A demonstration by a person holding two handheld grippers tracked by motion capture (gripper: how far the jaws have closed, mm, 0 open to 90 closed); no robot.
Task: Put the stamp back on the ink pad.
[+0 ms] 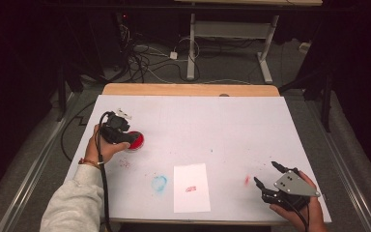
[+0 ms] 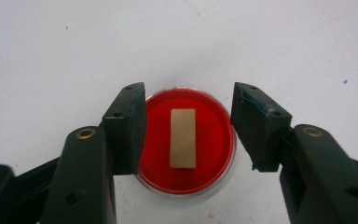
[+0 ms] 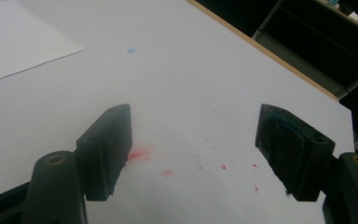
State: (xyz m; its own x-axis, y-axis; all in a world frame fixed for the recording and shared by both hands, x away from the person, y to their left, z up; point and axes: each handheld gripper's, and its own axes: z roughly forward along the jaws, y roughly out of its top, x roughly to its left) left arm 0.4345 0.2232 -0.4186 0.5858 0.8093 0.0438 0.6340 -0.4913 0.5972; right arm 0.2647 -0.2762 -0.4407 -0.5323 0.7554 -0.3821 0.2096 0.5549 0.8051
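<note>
Currently on the bench (image 1: 232,121), white-topped with a wooden strip along its far edge:

Item 1, red ink pad (image 1: 136,140): round, clear-rimmed, at the left of the high view, well inside the bench's left edge. In the left gripper view, red ink pad (image 2: 186,140) sits centre frame with a small tan block (image 2: 183,138) lying on it.

Item 2, left gripper (image 1: 121,135): jaws spread to either side of the pad, pads not pressing it; nothing pinched.

Item 3, right gripper (image 1: 268,175): lower right of the high view, close to the near edge; jaws spread wide over bare bench, holding nothing.

Item 4, white paper sheet (image 1: 191,187): lower centre, bearing a small red mark, near the front edge.

Item 5, stains: blue smudge (image 1: 159,183) left of the sheet, red smudge (image 1: 247,180) right of it.

Open room: broad bare surface across centre and far right.
</note>
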